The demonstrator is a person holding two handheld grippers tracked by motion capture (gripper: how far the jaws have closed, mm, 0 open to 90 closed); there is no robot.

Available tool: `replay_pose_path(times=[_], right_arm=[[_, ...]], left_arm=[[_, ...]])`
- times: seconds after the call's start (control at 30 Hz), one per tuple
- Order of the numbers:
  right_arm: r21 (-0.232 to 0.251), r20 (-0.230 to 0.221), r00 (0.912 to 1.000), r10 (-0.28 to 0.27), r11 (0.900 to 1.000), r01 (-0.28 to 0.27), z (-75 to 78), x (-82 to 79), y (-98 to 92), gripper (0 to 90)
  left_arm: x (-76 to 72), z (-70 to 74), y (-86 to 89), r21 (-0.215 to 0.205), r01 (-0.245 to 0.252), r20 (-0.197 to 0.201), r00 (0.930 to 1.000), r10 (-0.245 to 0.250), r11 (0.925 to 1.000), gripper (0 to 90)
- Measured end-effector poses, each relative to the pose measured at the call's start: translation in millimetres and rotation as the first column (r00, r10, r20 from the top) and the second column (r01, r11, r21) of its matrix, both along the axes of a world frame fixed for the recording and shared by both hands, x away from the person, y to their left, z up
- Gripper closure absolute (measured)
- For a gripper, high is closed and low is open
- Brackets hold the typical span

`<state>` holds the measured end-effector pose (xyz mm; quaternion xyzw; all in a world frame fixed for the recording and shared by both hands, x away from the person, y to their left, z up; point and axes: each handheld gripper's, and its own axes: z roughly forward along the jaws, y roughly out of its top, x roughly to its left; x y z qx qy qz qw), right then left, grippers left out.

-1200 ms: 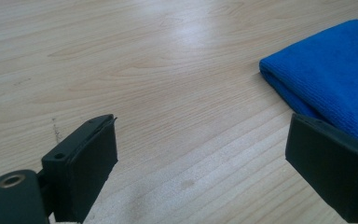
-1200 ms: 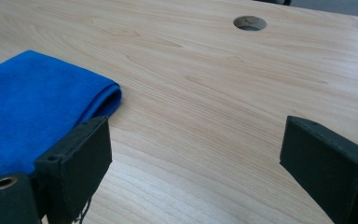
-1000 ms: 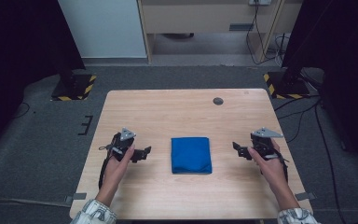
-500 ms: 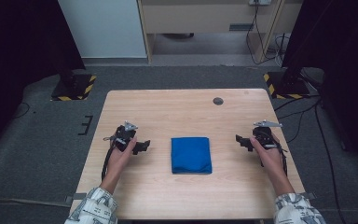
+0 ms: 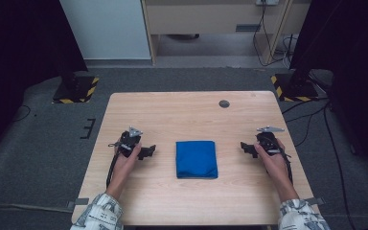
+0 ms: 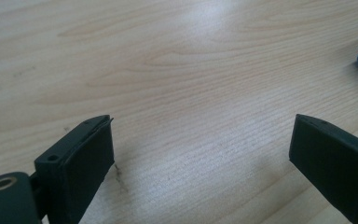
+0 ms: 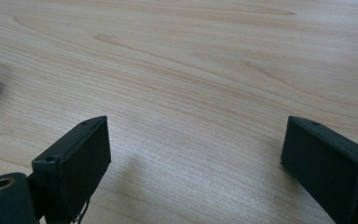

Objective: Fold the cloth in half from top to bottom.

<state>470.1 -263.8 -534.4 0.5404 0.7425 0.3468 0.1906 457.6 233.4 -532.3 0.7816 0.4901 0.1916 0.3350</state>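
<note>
Your left gripper (image 5: 148, 152) sits low over bare wood table (image 5: 172, 115), jaws spread wide with nothing between them. Same for your right gripper (image 5: 247, 147): wide gap, plain tabletop ahead. Between the two lies the folded blue cloth (image 5: 196, 158), the one thing blocking the middle; there's bare wood on each side of it. The far half of the table is free except a small dark disc (image 5: 224, 103) near the far edge.

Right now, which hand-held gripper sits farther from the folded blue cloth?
The person's right hand-held gripper: it shows a slightly wider strip of bare wood before the folded blue cloth than the left hand-held gripper does.
</note>
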Motion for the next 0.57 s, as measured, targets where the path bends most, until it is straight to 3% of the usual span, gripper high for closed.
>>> replay_pose_path(times=[0.2, 0.57], right_arm=[[-0.091, 0.026, 0.9997, 0.003, 0.996, -0.001, -4.7, -2.9, 7.1, 8.5], [-0.089, 0.028, 0.9995, -0.011, 0.996, 0.013, -5.0, -16.8, 10.2, 8.2]], left_arm=[[-2.1, -5.2, -4.6, 0.027, 0.022, 0.003, 0.9997, -0.022, 0.9994, 2.4], [-5.8, -5.4, -6.3, 0.036, 0.022, 0.004, 0.9997, -0.022, 0.9991, 1.5]])
